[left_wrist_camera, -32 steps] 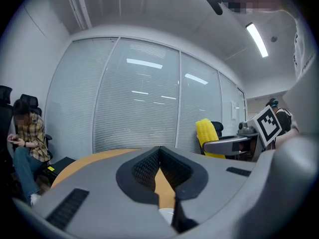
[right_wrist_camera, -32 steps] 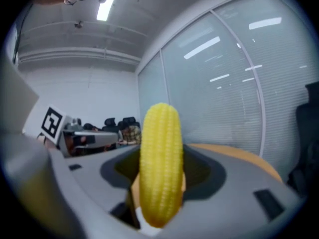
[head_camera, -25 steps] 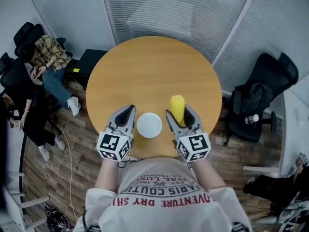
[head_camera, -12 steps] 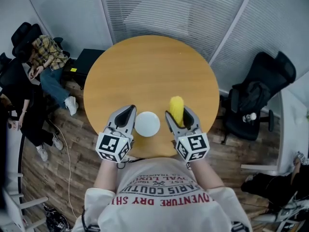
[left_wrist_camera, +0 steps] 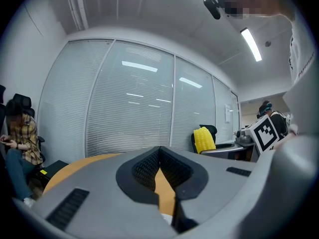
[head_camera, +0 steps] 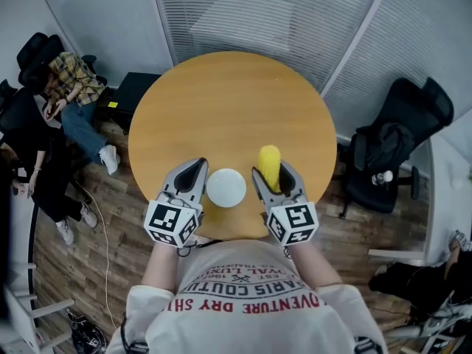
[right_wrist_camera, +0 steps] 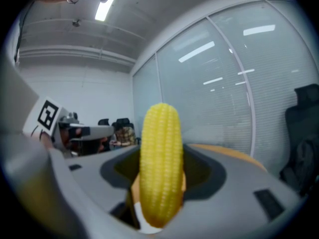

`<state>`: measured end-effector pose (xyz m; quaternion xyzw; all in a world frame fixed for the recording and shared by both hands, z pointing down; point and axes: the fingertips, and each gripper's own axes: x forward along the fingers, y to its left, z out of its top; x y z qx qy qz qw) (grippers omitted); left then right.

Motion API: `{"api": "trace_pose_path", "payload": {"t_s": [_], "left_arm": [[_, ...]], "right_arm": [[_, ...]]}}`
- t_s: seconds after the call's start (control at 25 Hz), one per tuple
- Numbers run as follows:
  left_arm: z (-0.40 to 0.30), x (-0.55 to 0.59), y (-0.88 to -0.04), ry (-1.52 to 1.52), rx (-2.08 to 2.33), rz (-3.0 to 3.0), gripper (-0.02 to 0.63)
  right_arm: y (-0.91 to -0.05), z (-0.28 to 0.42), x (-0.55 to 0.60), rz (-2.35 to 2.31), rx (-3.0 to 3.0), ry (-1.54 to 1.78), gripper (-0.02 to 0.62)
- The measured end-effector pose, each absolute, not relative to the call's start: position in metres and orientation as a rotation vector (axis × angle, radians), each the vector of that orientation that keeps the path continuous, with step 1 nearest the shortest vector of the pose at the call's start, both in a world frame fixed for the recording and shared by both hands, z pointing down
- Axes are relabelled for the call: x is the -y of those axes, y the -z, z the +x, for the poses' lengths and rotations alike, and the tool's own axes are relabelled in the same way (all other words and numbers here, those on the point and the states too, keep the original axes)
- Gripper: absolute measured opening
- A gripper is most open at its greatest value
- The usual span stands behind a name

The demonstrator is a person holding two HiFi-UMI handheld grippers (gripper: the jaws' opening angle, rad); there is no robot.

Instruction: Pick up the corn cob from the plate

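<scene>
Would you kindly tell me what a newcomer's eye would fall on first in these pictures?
The bright yellow corn cob stands out first, clamped in the right tool and poking out beyond its tips. Next comes the bare white plate, near the front edge of the round wooden table between the two tools. The left tool is shut on nothing.

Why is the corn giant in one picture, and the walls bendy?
In the right gripper view the corn cob sits close to the wide-angle lens, so it looms; both gripper views bow the window frames; the head view shows it small.
</scene>
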<state>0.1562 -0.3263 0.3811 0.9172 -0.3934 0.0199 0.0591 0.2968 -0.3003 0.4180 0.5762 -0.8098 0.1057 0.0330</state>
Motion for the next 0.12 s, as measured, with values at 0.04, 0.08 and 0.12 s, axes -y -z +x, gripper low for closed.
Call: {"api": "trace_pose_path", "payload": {"t_s": [0.04, 0.08, 0.12], "left_arm": [[0.1545, 0.3274, -0.3811, -0.059, 1.191, 2.776, 0.032], [0.1527, 0.3284, -0.3809, -0.057, 1.191, 2.775, 0.032], [0.1509, 0.3294, -0.3806, -0.055, 1.191, 2.774, 0.033]], "right_arm": [[-0.4182, 0.2943, 0.3017, 1.767, 2.491, -0.325, 0.262], [-0.4183, 0.2917, 0.3033, 1.761, 2.49, -0.325, 0.262], [-0.4183, 0.2891, 0.305, 1.754, 2.489, -0.324, 0.262]]}}
